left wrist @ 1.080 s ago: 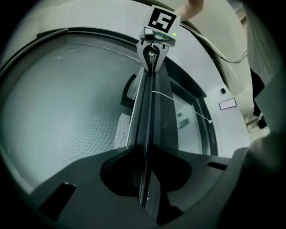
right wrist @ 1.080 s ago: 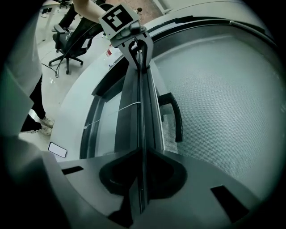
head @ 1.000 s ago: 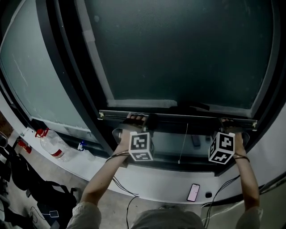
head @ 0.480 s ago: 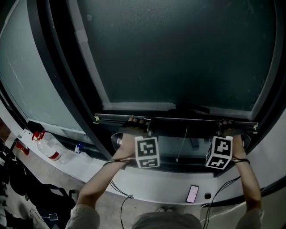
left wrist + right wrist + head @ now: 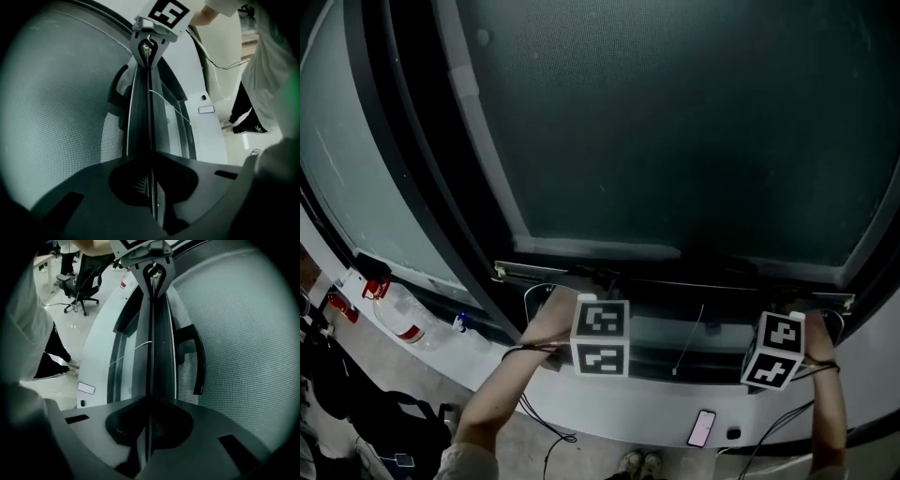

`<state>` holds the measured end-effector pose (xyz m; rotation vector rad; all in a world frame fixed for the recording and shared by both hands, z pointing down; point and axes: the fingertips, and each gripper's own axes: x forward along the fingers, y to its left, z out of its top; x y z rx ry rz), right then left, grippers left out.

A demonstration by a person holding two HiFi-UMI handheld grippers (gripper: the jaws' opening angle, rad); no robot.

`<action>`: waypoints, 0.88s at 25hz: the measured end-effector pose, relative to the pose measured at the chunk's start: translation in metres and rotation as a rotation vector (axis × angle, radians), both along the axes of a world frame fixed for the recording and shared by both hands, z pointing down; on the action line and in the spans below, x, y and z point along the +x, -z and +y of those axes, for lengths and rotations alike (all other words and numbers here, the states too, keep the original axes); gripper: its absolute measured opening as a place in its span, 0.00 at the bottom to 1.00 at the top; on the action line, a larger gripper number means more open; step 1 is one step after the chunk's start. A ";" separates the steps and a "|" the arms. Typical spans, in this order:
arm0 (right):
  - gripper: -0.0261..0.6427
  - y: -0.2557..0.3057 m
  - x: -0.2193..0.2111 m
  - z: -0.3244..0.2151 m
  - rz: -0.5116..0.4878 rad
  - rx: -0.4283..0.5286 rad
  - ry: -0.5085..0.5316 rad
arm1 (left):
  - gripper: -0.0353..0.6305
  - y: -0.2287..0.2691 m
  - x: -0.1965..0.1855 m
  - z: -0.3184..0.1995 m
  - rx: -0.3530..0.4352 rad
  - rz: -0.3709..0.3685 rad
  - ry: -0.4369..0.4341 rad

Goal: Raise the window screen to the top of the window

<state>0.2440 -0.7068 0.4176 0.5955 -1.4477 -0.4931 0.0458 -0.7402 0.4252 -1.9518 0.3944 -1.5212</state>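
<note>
Window screen point(image 5: 675, 141): rail point(image 5: 675, 281) level (axis left-right); left claw point(image 5: 151, 161) just closing onto it, right claw point(image 5: 150, 401) clamps it.

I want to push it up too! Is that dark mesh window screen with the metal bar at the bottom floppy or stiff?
The fine dark mesh probably flexes like cloth if poked. The straight dark metal bar along its bottom edge looks rigid, so it likely lifts evenly. It probably feels light, being thin mesh on a slim bar.
</note>
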 end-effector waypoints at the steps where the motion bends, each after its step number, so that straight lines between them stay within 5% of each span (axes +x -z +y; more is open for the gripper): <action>1: 0.06 0.001 0.001 0.000 -0.022 -0.031 0.012 | 0.08 0.000 0.000 0.000 -0.027 -0.006 -0.012; 4: 0.06 0.002 0.001 -0.003 -0.099 -0.094 0.038 | 0.08 0.001 0.000 -0.002 -0.110 0.021 -0.035; 7: 0.06 0.001 0.000 -0.006 -0.091 -0.028 0.039 | 0.08 0.001 -0.001 -0.004 -0.099 0.045 -0.036; 14: 0.06 0.045 0.001 -0.009 -0.068 0.162 0.077 | 0.08 0.043 -0.001 -0.008 0.053 0.046 -0.034; 22: 0.06 0.170 0.002 -0.019 -0.031 0.425 0.100 | 0.08 0.168 -0.001 -0.019 0.323 0.116 -0.034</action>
